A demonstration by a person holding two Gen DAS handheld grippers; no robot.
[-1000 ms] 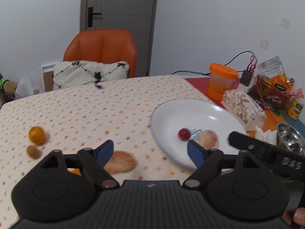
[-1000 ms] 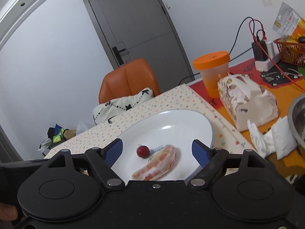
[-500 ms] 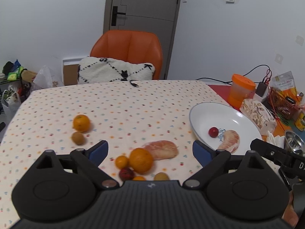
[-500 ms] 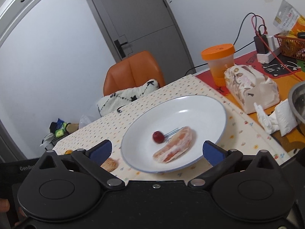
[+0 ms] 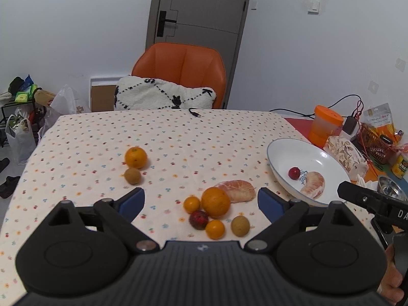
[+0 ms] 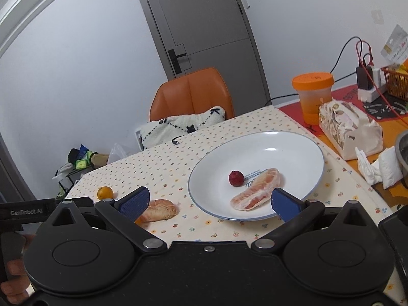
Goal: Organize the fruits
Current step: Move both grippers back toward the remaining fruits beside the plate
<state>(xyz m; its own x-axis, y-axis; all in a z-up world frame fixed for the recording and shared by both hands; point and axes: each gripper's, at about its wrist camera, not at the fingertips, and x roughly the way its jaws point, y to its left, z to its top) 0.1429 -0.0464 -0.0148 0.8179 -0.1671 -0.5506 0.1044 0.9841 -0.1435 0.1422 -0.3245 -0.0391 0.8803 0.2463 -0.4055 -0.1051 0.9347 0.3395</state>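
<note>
While we hold both tools above the dotted tablecloth [image 5: 102, 142], the left gripper [image 5: 201, 201] has its blue-padded jaws spread wide with nothing clamped, and the right gripper [image 6: 210, 201] likewise stands wide apart and empty.

Ahead of our left gripper we see a cluster of fruit lying on the cloth: a large orange [image 5: 215, 202] touching a peeled citrus piece [image 5: 238, 190] behind it, a small orange [image 5: 191, 204] just to its left, a dark red fruit [image 5: 198, 219] below, another small orange [image 5: 215, 229] beside that, and a brownish round fruit [image 5: 240, 226] to the right. Well apart to the left, a second orange [image 5: 136, 157] sits just behind a small brown fruit [image 5: 132, 176].

To the right of the cluster lies the white plate [image 6: 280, 148] with a thin blue rim. In it we see a small red fruit [image 6: 236, 178] and, just beside it, a peeled citrus segment [image 6: 257, 193].

Beyond the plate we make out an orange-lidded cup [image 6: 312, 94] and a patterned tissue pack [image 6: 349, 127]. At the far edge of the table an orange chair [image 5: 179, 71] holds a black-and-white cushion [image 5: 163, 97], and behind it a grey door [image 5: 201, 25] is shut.
</note>
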